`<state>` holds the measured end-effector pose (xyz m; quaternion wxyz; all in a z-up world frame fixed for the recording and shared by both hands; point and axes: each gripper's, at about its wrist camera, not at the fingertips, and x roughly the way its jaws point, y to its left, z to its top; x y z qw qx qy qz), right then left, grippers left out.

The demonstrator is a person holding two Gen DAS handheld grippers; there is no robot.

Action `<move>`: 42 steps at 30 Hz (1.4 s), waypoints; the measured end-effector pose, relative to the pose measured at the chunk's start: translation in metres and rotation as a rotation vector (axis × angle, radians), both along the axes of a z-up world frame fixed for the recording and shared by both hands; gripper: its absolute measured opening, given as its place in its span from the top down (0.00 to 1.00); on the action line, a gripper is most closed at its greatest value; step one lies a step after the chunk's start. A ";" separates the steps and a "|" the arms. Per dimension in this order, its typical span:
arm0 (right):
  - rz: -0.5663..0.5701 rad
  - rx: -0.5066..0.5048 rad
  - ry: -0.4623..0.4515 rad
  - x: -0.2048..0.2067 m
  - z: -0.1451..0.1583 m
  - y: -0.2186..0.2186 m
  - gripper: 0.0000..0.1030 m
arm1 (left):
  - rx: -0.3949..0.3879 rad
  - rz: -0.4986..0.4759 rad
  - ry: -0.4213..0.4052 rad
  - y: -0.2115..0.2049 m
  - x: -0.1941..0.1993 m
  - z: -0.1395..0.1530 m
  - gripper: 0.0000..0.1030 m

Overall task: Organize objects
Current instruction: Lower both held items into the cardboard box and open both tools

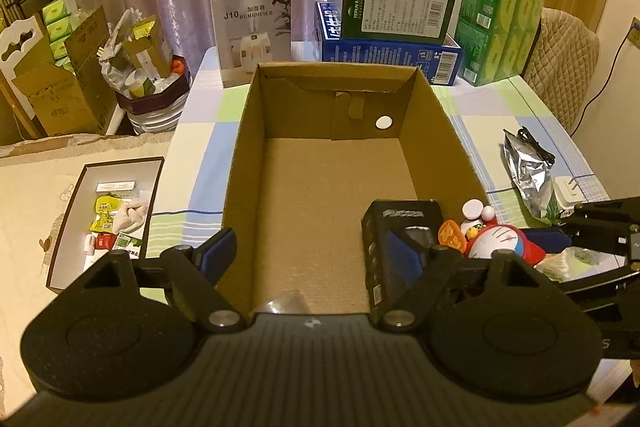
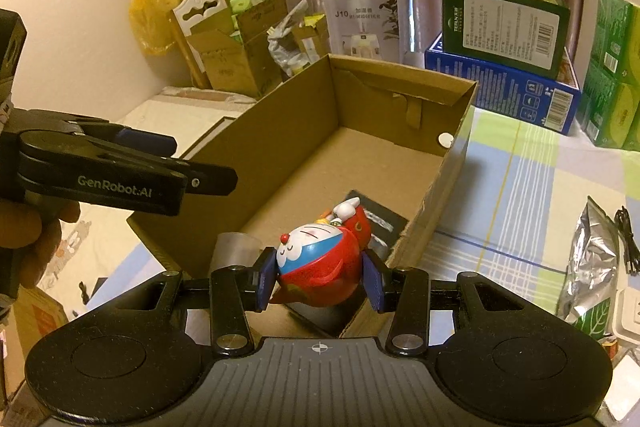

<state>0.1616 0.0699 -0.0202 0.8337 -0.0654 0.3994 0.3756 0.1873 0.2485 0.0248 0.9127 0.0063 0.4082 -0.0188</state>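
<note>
A: What is taking up most of the view?

B: A table [image 1: 516, 107] in a checked cloth is filling the scene, and an open cardboard box [image 1: 244, 163] is sitting on it, lengthwise away from both cameras. Behind it a white humidifier box [image 1: 250, 27], a green box [image 1: 394, 5] lying on a blue box [image 1: 390, 57], and green tissue packs [image 1: 500, 23] are standing along the far edge.

A: And inside the cardboard box?

B: A black box [image 1: 394, 247] is lying at the near right corner of the floor. The rest of the floor is showing bare cardboard.

A: Where is the toy?

B: The right gripper [image 2: 320, 281] is holding the red and blue cartoon figure [image 2: 320, 267] between its blue pads, squeezing it from both sides. It is hanging just above the black box, over that near right corner.

A: What is the left gripper [image 1: 316, 251] doing?

B: It is hovering over the near end of the cardboard box with its jaws spread wide and nothing between them.

A: Anything smaller?

B: A silver foil bag [image 2: 592, 259] is lying on the table to the right of the cardboard box, with a black cable [image 2: 628, 247] just beside it.
</note>
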 end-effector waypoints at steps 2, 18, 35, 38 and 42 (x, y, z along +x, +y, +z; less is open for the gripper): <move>0.000 0.001 -0.002 0.000 0.001 0.000 0.59 | 0.001 0.003 -0.003 0.001 -0.002 0.002 0.23; -0.028 0.041 -0.052 0.006 0.009 -0.006 0.31 | 0.009 0.021 -0.016 0.005 -0.006 0.008 0.19; -0.106 0.052 -0.045 -0.022 0.026 -0.058 0.31 | -0.026 0.029 -0.026 -0.015 -0.037 0.019 0.17; -0.117 0.051 -0.058 -0.036 0.033 -0.069 0.31 | -0.034 0.034 -0.036 -0.022 -0.049 0.025 0.16; -0.148 0.047 -0.089 -0.055 0.042 -0.090 0.31 | -0.040 0.023 -0.048 -0.036 -0.067 0.035 0.13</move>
